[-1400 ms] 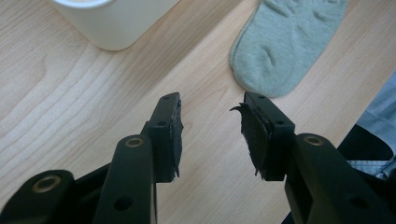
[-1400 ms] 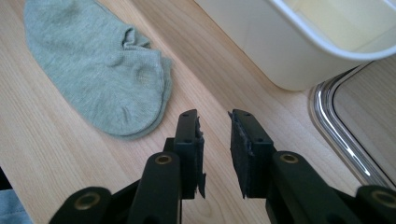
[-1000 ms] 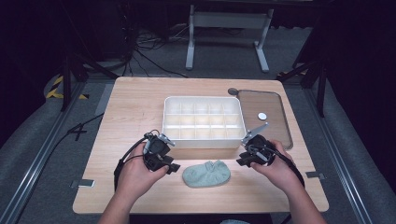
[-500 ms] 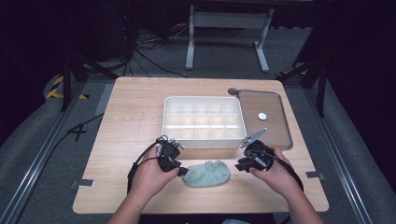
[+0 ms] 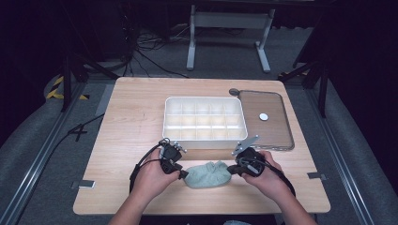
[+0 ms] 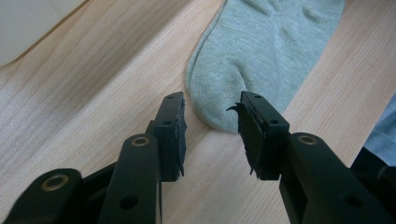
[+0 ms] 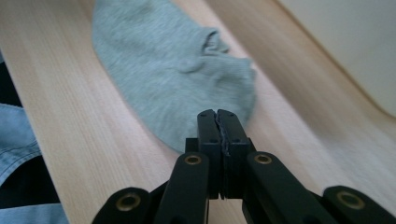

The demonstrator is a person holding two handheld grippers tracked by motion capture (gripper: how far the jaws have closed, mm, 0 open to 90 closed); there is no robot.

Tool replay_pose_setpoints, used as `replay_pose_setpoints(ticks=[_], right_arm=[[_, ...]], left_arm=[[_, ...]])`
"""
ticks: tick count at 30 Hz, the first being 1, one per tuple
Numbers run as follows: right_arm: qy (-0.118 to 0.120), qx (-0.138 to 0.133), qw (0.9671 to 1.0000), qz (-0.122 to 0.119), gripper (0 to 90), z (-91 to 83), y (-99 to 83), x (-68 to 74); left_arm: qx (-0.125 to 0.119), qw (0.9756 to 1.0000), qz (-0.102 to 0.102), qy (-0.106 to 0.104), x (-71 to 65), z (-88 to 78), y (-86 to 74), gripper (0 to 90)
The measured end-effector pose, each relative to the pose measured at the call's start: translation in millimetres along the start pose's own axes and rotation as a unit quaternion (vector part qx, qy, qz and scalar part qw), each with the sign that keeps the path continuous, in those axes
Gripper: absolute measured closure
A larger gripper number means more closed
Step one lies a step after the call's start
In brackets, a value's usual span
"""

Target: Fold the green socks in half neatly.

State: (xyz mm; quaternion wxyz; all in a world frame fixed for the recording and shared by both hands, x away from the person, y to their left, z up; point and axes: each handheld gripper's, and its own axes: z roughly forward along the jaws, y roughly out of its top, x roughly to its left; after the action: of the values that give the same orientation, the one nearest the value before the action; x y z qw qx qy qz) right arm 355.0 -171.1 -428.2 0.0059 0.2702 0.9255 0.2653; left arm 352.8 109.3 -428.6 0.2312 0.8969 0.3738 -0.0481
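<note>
A light grey-green sock [image 5: 208,174] lies flat on the wooden table near its front edge, between my two grippers. My left gripper [image 5: 183,175] is at the sock's left end. In the left gripper view it [image 6: 210,116] stands open, with the rounded end of the sock [image 6: 261,51] just reaching between its fingertips. My right gripper [image 5: 233,169] is at the sock's right end. In the right gripper view it [image 7: 217,114] is shut, its tips resting at the edge of the sock [image 7: 173,70] with no cloth visible between the jaws.
A white compartment box [image 5: 204,138] stands just behind the sock, at mid table. To its right lies a brown tray [image 5: 274,136] with a small white disc [image 5: 264,116] on it. Bare wood spreads to the left of the box.
Both hands have closed in on the sock: the left gripper moved right to its left end, and the right gripper moved left and down to its right end.
</note>
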Motion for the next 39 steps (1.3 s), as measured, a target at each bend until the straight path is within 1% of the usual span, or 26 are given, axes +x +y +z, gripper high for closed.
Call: replay_pose_setpoints(ticks=[1,2,3,5,7,8,9,10,13,15,16,17,19,22,24,26,28,29,30,31,32,33,34,35,37,39], right_arm=[[0.004,0.011,0.9999,-0.003,89.6,7.2,0.1,1.3],[0.005,0.02,0.9998,-0.004,89.6,10.7,-0.3,1.3],[0.005,0.02,0.9998,-0.004,89.6,10.7,-0.3,1.3],[-0.003,0.036,0.9993,-0.006,89.5,17.4,-1.4,1.8],[0.002,0.042,0.9991,-0.004,89.6,21.4,-2.2,2.6],[-0.001,0.043,0.9991,-0.004,89.7,21.5,-2.1,3.3],[-0.003,0.045,0.999,-0.003,89.7,21.4,-2.0,4.1],[-0.002,0.046,0.9989,-0.002,89.7,21.4,-2.2,4.9],[0.0,0.05,0.9987,0.002,89.8,21.7,-2.0,6.9],[0.01,0.055,0.9984,0.001,89.7,22.1,-1.9,9.5],[0.01,0.056,0.9984,-0.001,89.7,22.4,-1.8,10.8],[0.009,0.059,0.9982,-0.003,89.6,22.3,-1.2,12.6],[0.007,0.06,0.9982,-0.003,89.6,22.5,-1.0,12.8],[0.005,0.059,0.9982,-0.003,89.6,22.5,-1.2,13.4],[0.002,0.06,0.9982,-0.004,89.6,22.4,-1.0,14.0],[0.0,0.061,0.9981,-0.006,89.6,22.5,-0.8,14.6],[-0.004,0.063,0.998,-0.006,89.4,22.6,-0.3,15.8],[-0.004,0.063,0.998,-0.006,89.4,22.6,-0.3,15.8],[-0.005,0.063,0.998,-0.008,89.4,22.7,-0.1,16.0],[-0.006,0.065,0.9978,-0.01,89.3,22.6,0.2,16.1],[-0.003,0.064,0.9979,-0.007,89.1,22.6,0.4,16.6],[-0.005,0.064,0.9979,-0.008,88.9,22.2,0.6,16.4],[-0.002,0.061,0.9981,-0.007,88.2,21.2,1.1,16.7],[0.0,0.053,0.9986,-0.006,88.1,19.6,1.7,17.4],[0.005,0.029,0.9996,-0.006,88.1,14.8,5.1,20.5],[0.006,0.008,0.9999,-0.011,88.6,13.7,8.9,24.8]], left_arm=[[-0.002,1.0,0.002,0.003,0.4,-0.6,-0.3,60.9],[-0.004,1.0,0.001,0.003,0.5,-0.8,-0.5,60.7],[-0.004,1.0,0.001,0.003,0.5,-0.8,-0.5,60.4],[-0.005,1.0,0.0,0.003,1.1,-1.2,-0.8,60.0],[-0.003,1.0,-0.008,0.003,2.0,-0.6,-1.5,59.1],[-0.001,0.9999,-0.012,0.004,2.2,0.0,-2.1,59.1],[-0.001,0.9999,-0.012,0.004,2.2,0.0,-2.1,58.9],[0.006,0.9998,-0.017,0.006,2.9,1.9,-2.9,58.4],[0.007,0.9997,-0.023,0.009,3.4,4.9,-3.7,57.0],[-0.004,0.9995,-0.027,0.012,4.7,7.7,-3.8,56.1],[-0.011,0.9994,-0.033,0.008,4.8,9.2,-4.0,55.7],[-0.022,0.9988,-0.044,-0.002,4.8,12.8,-3.8,55.4],[-0.023,0.9986,-0.047,-0.004,4.8,14.8,-3.8,55.4],[-0.016,0.9984,-0.055,-0.003,3.1,18.8,-3.3,56.7],[-0.01,0.9984,-0.055,-0.003,1.2,21.5,-2.9,57.9],[-0.009,0.9986,-0.053,-0.004,-0.1,22.2,-2.6,61.1],[-0.008,0.9989,-0.046,0.005,-5.0,24.5,-0.8,65.3],[-0.008,0.9989,-0.046,0.005,-5.0,24.5,-0.8,67.0],[-0.009,0.9989,-0.044,0.012,-7.6,25.6,0.0,67.0],[-0.006,0.9989,-0.046,0.013,-9.0,25.9,0.4,70.5],[-0.005,0.9989,-0.045,0.013,-9.5,26.2,0.8,74.8],[-0.009,0.9988,-0.047,0.011,-9.9,26.4,0.8,77.4],[-0.012,0.9988,-0.047,0.012,-9.8,26.1,0.8,81.2],[-0.013,0.9987,-0.047,0.011,-9.8,25.7,0.8,82.0],[-0.017,0.9987,-0.046,0.016,-10.5,25.5,1.1,82.9],[-0.016,0.9987,-0.044,0.019,-11.5,25.1,1.7,83.1]])
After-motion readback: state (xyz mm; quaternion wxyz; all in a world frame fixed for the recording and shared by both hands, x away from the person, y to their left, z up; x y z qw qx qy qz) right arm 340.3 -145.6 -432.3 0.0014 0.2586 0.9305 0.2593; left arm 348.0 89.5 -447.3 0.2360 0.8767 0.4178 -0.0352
